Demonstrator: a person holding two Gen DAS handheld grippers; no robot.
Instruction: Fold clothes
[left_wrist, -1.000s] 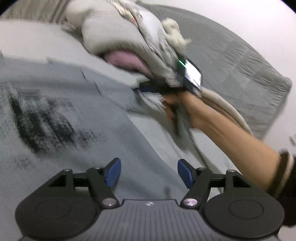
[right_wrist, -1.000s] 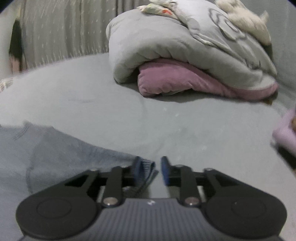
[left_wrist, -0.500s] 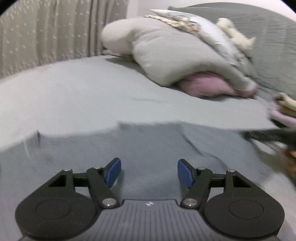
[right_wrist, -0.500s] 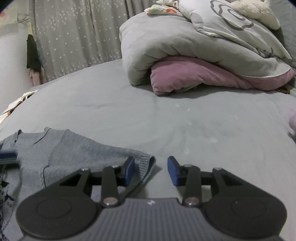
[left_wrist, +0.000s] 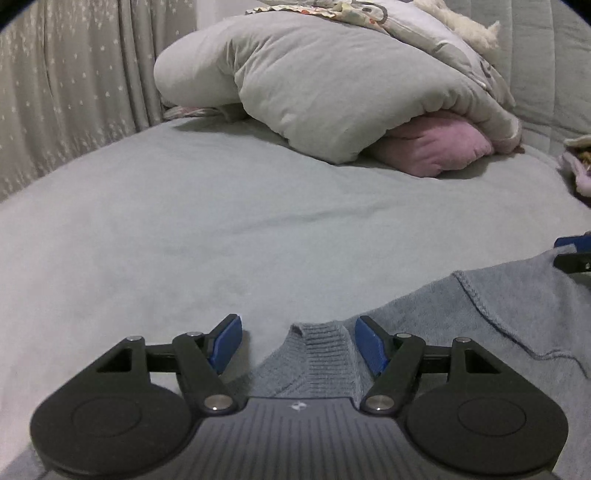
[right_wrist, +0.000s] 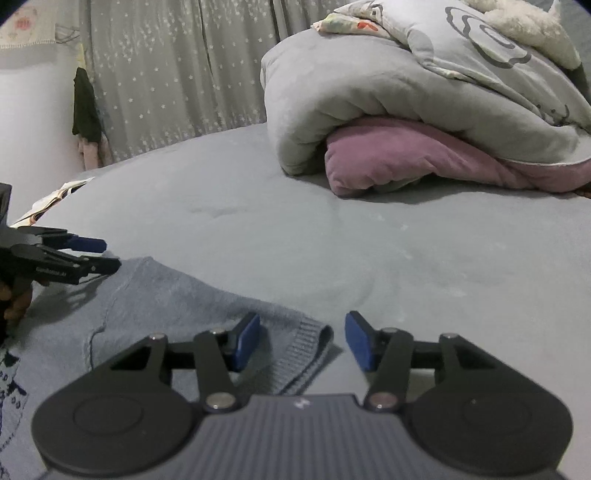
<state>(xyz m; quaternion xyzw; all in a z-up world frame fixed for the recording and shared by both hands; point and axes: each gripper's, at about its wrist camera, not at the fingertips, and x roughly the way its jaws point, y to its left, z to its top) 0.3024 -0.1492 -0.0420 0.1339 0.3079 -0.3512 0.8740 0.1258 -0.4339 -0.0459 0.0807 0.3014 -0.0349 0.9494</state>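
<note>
We are placing both tongs on the grey sweater (left_wrist: 517, 314). The left gripper (left_wrist: 297, 345) and the right gripper (right_wrist: 302, 341) both stand open, each with a ribbed cuff between its pads – next we must close on both cuffs.

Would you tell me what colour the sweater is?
The sweater is light blue-grey knit, best seen in the right wrist view.

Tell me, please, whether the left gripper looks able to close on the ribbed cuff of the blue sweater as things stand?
Probably yes: the left gripper is open, and the ribbed cuff of the blue sweater lies flat on the bed between its pads, with nothing covering it.
</note>
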